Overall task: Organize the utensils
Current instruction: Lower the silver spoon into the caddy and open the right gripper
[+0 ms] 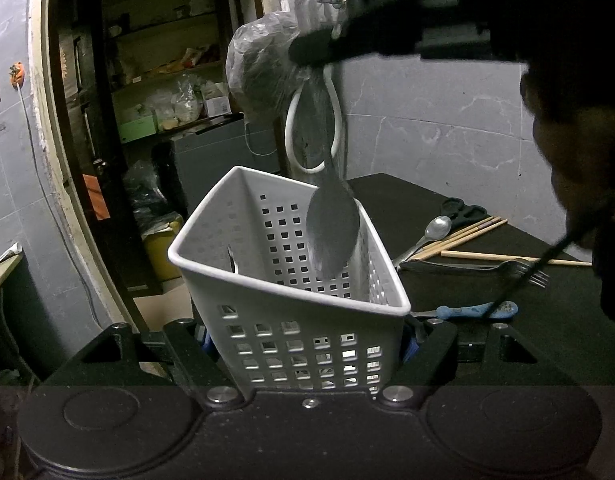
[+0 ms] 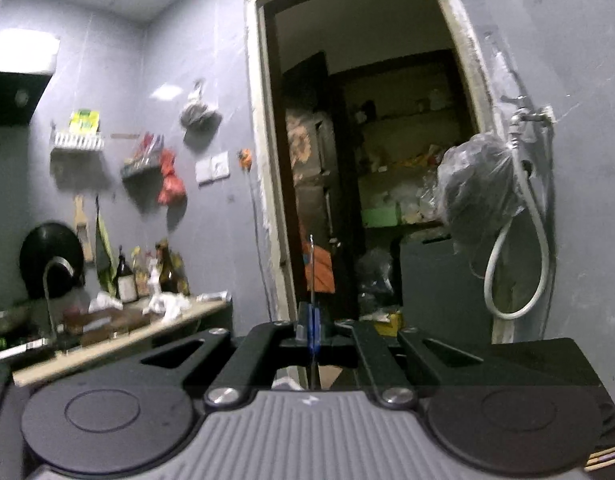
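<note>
Over the white basket (image 1: 291, 280), a large spoon (image 1: 333, 236) is hanging bowl-down, its bowl dipping just inside the rim; the right gripper (image 1: 311, 50) is pinching its handle from above, jaws pressed together on it; the left gripper (image 1: 307, 344) is gripping the basket's perforated walls between its fingers, jaws clamped on both sides; beyond the basket, on the black table (image 1: 507, 320), a smaller spoon (image 1: 435, 230), chopsticks (image 1: 467, 236), a fork (image 1: 523, 272), scissors (image 1: 465, 210) and a blue-handled utensil (image 1: 467, 311) are lying.
</note>
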Demonstrator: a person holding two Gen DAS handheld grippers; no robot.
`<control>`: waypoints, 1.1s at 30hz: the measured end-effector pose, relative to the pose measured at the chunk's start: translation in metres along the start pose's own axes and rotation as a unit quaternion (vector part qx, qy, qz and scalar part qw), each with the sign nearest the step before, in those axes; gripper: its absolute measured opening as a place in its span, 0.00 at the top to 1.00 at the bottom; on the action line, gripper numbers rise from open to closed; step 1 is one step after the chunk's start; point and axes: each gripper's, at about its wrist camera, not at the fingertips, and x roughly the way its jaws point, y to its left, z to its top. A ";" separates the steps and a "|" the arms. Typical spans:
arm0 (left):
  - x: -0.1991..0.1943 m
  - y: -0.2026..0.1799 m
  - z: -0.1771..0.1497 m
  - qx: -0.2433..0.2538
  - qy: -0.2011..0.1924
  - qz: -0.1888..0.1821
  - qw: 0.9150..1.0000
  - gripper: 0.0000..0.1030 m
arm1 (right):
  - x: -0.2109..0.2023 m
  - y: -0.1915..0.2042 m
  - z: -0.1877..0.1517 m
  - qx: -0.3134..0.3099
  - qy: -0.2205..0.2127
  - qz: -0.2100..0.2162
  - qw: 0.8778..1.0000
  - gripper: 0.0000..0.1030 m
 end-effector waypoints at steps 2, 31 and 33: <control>0.000 0.000 0.000 0.000 0.000 0.000 1.000 0.23 | 0.001 0.005 -0.008 -0.007 0.011 0.002 1.000 0.99; 0.000 -0.001 0.000 0.000 0.000 0.000 1.000 0.23 | 0.001 0.005 -0.025 -0.010 0.054 -0.005 0.998 0.65; 0.000 -0.001 0.000 0.000 0.000 0.000 1.000 0.23 | -0.003 0.003 -0.022 -0.008 0.048 -0.008 0.999 0.58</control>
